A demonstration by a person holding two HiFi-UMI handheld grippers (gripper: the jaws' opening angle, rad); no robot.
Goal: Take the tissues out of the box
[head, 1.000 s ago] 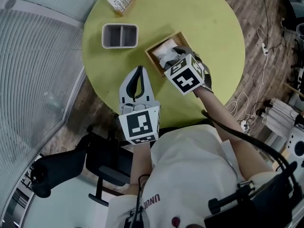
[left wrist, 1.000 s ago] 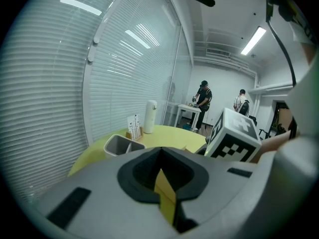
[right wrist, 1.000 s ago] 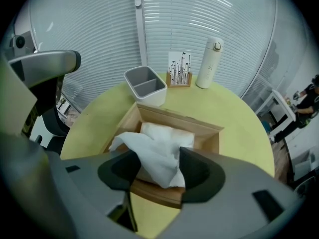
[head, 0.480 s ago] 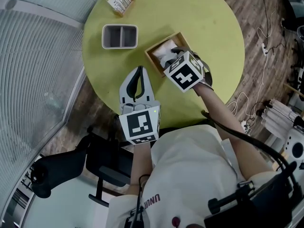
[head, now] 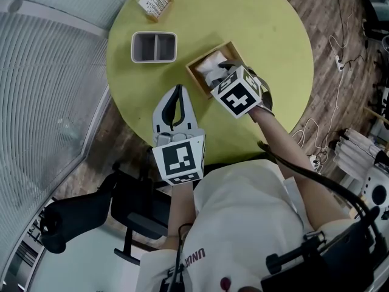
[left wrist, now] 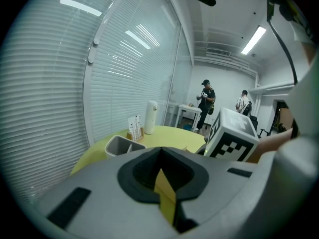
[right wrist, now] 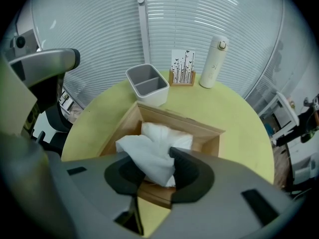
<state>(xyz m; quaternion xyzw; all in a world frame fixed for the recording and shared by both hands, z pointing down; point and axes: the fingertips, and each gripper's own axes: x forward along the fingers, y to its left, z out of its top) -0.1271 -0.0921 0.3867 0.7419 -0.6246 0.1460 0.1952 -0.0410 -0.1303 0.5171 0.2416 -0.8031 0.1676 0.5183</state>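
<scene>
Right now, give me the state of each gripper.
Left gripper: closed, nothing in it.
Right gripper: jaws closing around a tissue in the wooden box, not yet pinching it.

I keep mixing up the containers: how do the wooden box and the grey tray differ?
The wooden box is tan and holds white tissues; the grey tray looks empty. The box is one open space; the tray has a divider. Both are open-topped on the yellow table.

Yellow round tbl (head: 273, 35), wood floor (head: 325, 17) (curved blinds (head: 42, 102) alongside)
</scene>
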